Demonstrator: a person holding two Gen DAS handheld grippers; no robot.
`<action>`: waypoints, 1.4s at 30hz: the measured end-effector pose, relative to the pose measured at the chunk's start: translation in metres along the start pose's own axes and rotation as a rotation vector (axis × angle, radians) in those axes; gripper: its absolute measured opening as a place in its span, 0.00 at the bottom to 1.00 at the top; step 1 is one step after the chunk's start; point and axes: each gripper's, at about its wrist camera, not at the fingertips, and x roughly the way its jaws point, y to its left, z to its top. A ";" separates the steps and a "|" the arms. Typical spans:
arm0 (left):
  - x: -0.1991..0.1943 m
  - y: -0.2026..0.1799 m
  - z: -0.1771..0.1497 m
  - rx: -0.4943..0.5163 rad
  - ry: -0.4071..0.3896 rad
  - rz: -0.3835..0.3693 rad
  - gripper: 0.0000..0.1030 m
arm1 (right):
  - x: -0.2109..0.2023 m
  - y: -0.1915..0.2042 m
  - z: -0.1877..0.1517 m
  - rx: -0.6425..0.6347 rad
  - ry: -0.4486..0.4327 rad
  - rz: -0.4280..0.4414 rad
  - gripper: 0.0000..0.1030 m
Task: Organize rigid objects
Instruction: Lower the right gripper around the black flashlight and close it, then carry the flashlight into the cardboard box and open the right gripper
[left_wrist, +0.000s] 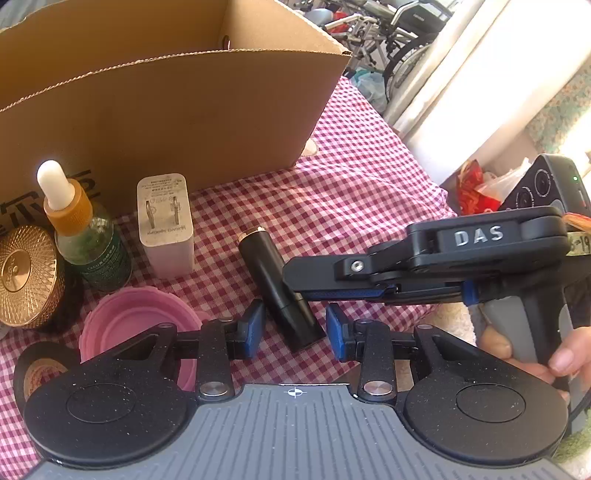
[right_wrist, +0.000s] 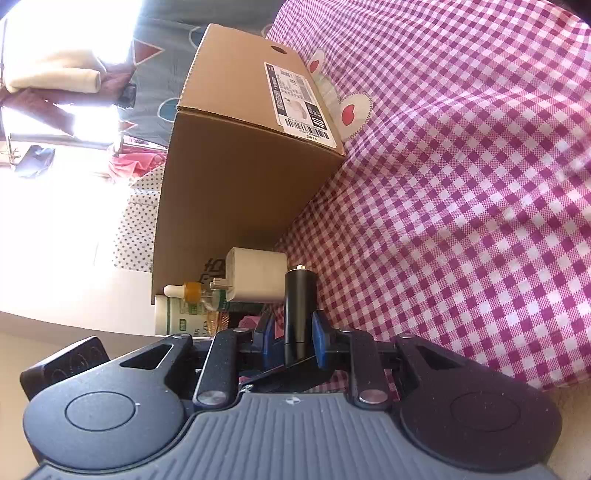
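Observation:
A black tube with a gold tip (left_wrist: 275, 280) lies on the pink checked cloth (left_wrist: 354, 192). My right gripper (left_wrist: 295, 286) comes in from the right, turned on its side, and its blue pads clamp the tube's middle; in the right wrist view the tube (right_wrist: 298, 306) sits between the pads of that gripper (right_wrist: 293, 338). My left gripper (left_wrist: 295, 326) is open, its pads either side of the tube's near end, not touching. An open cardboard box (left_wrist: 177, 96) stands behind; it also shows in the right wrist view (right_wrist: 236, 147).
Left of the tube stand a white charger plug (left_wrist: 166, 225), a green dropper bottle (left_wrist: 83, 229), a gold-lidded jar (left_wrist: 27, 277), a pink folding cup (left_wrist: 136, 328) and a roll of black tape (left_wrist: 37, 365). The cloth's edge drops off at the right.

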 end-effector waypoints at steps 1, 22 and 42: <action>0.000 0.000 0.000 0.001 -0.002 0.002 0.34 | 0.003 0.001 0.000 -0.008 0.002 -0.017 0.24; -0.026 -0.023 -0.002 0.092 -0.097 0.040 0.34 | -0.024 0.029 -0.014 -0.081 -0.093 -0.021 0.23; -0.111 0.058 0.117 -0.007 -0.180 0.161 0.34 | 0.055 0.206 0.094 -0.356 0.022 0.016 0.23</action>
